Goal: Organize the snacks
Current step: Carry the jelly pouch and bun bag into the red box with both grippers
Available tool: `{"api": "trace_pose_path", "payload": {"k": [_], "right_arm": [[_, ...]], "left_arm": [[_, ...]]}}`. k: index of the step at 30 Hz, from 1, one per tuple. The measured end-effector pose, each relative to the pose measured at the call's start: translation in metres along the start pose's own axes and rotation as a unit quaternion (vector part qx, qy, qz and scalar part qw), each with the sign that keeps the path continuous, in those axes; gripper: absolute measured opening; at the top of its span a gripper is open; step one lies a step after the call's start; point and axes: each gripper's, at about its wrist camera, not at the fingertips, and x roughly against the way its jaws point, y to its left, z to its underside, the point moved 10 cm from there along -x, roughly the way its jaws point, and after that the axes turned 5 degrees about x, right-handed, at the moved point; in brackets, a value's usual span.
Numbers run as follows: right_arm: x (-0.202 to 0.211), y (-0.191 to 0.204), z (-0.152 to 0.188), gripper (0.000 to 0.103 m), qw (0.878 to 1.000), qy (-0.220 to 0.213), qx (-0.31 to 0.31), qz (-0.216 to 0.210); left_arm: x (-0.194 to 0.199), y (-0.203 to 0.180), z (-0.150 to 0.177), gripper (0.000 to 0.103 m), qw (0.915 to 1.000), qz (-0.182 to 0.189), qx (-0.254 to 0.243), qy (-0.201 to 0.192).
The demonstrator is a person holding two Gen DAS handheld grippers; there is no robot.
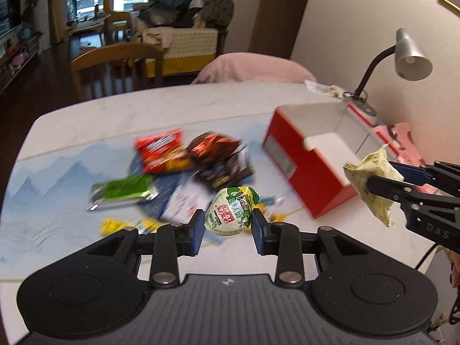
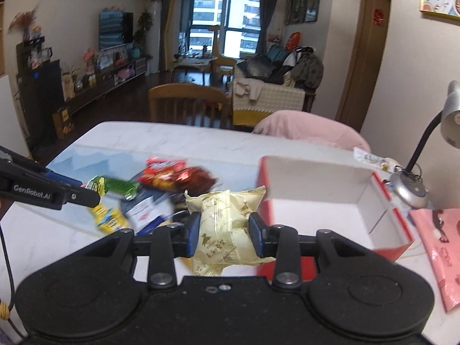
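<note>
Evidently the right tool (image 2: 224,231), clamping a cream pastry packet (image 2: 227,224), sits just left of the red box (image 2: 316,189); the left tool (image 1: 228,224) grips a green-topped jelly cup (image 1: 231,211).

Room: a living and dining area with pale walls (image 2: 408,66). Far wall: a large window (image 2: 227,26) with curtains, showing tower blocks outside. Floor: dark wood (image 2: 120,106). Far left: a television (image 2: 115,30) above a low cabinet (image 2: 115,76). Far right: a sofa (image 2: 273,86) heaped with clothes, beside a wooden door (image 2: 365,57). Near: a marble-topped table (image 2: 161,135) with a wooden chair (image 2: 189,103), a pink-draped chair (image 2: 310,129) and a grey gooseneck lamp (image 1: 408,57).
</note>
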Motion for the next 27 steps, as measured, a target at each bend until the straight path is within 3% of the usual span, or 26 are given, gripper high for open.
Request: {"api": "trace_pose_path", "payload": {"k": [9,15,27], "right_arm": [[-0.034,-0.095,-0.006,0.035,1.0,0.002,-0.014,0.018],[-0.069,-0.15,0.009,0.035,0.999,0.032,-0.036,0.02],[-0.148,-0.202,0.052,0.035,0.992,0.122,-0.045,0.004]], "left_arm": [[-0.055,-0.087,-0.049,0.033,0.9995,0.018,-0.02,0.014],[-0.102,-0.137,-0.07,0.034,0.9978,0.025,-0.045,0.041],[-0.211,-0.2,-0.072,0.034,0.9862,0.015,-0.11,0.123]]}}
